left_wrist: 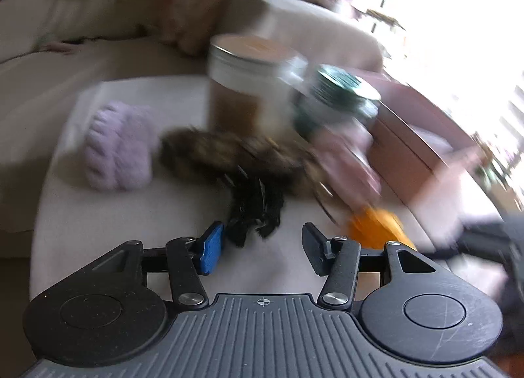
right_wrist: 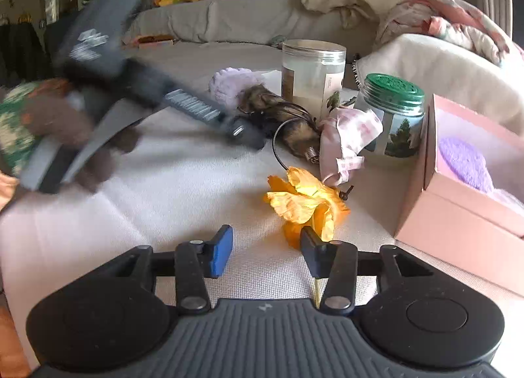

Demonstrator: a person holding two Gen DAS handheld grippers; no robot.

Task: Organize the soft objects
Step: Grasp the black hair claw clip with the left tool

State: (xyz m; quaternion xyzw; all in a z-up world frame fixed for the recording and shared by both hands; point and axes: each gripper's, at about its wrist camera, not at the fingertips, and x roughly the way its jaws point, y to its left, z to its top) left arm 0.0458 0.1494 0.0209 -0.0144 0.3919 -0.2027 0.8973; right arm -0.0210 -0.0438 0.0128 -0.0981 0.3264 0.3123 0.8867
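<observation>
Soft items lie on a white cloth (right_wrist: 183,188): a lilac knitted piece (left_wrist: 118,149), a brown furry scrunchie (left_wrist: 229,155), a pink fabric scrunchie (left_wrist: 347,162) and an orange fabric flower (right_wrist: 304,201). My left gripper (left_wrist: 263,247) is open; a black fuzzy piece (left_wrist: 253,211) lies just ahead, its end near the blue left pad, unpinched. In the right wrist view a hand holds that left gripper (right_wrist: 247,134) over the furry scrunchie (right_wrist: 278,109). My right gripper (right_wrist: 267,248) is open and empty, and the flower touches its right finger from outside.
An open pink box (right_wrist: 458,214) at the right holds a purple knitted piece (right_wrist: 465,162). A clear jar with a metal lid (right_wrist: 311,73) and a green-lidded jar (right_wrist: 393,109) stand behind the soft items. Cushions and crumpled blankets (right_wrist: 442,21) fill the sofa beyond.
</observation>
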